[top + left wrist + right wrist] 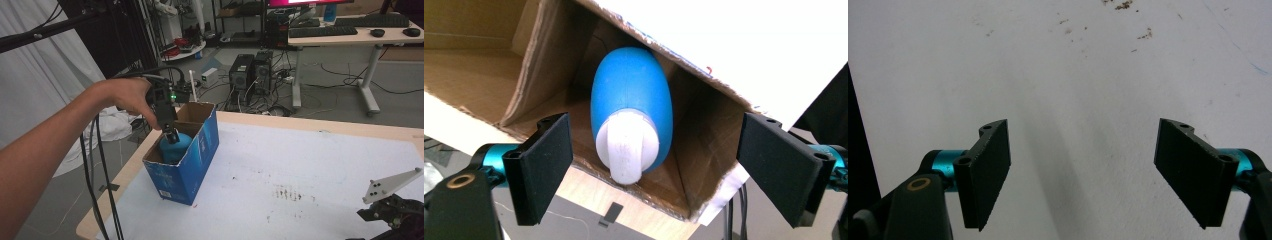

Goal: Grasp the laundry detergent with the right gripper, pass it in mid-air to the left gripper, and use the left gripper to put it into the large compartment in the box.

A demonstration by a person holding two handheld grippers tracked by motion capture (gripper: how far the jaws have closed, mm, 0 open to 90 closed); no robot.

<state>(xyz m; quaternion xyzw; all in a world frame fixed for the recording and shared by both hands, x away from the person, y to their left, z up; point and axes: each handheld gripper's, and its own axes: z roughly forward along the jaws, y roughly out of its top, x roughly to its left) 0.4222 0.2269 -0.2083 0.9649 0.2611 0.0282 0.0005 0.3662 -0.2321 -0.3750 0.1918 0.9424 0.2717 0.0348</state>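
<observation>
The blue cardboard box (186,159) stands open-topped near the left edge of the desk (310,170), one bottom corner close to the desk's front-left rim, so there is little free margin on that side, while a broad bare stretch of white surface opens to its right. Inside the box lies a blue bottle with a white cap (631,117), tilted against the inner wall, cap toward the opening. The left claw (171,136) hangs over the box mouth, pointing down just above the bottle; in the left gripper view its black pads (541,165) stand wide on either side of the cap without touching it, and nothing is gripped. The right claw (1083,172) hovers low over bare desk at the near right corner, its jaws spread wide with nothing between them; in the high view its body and grey plate (392,185) are cut off by the frame edge. The bottle's lower part is hidden by the box wall and by the claw in the high view, and the print on the box is too small to read. The desk's white cover carries brown smudges (287,192) near the middle. Behind it are a grey floor, computer towers (250,72) with tangled cables, another table (350,35) with keyboards, and a white curtain (45,90) at left.
</observation>
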